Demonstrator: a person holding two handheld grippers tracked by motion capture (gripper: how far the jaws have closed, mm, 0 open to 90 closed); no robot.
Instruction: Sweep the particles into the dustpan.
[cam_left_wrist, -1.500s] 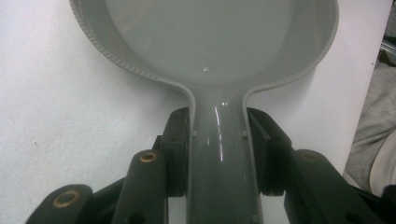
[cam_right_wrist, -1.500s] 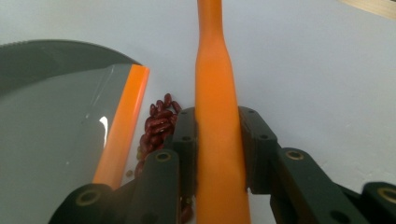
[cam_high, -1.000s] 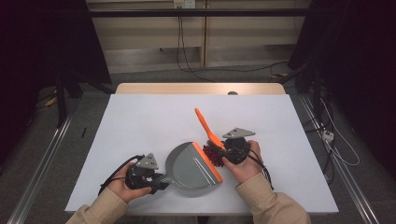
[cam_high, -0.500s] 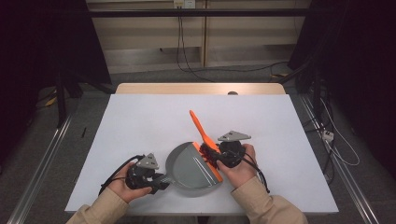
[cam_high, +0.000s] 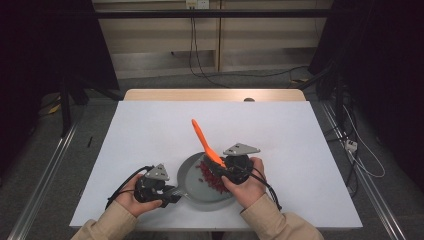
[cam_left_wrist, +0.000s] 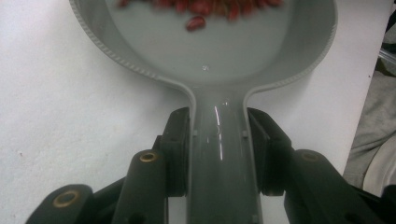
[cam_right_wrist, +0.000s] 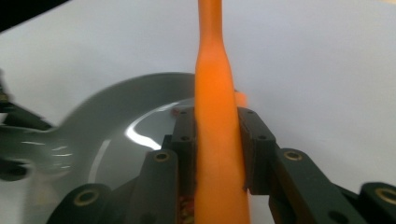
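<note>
Grey dustpan (cam_high: 207, 187) sitting flat near the front edge of the desk (cam_high: 300, 130), roughly mid-width, with a heap of small red bits (cam_high: 210, 176) already swept inside. Handle pinched tight by the left gripper (cam_left_wrist: 219, 158), jaws clamped on both sides. Orange brush (cam_high: 206, 142) clamped in the right gripper (cam_right_wrist: 218, 154), handle poking up toward the far edge, bristle end down at the pan's right rim. Looks mostly done, no loose bits spotted on the white top. Probably just a last sweep and lifting the pan left
</note>
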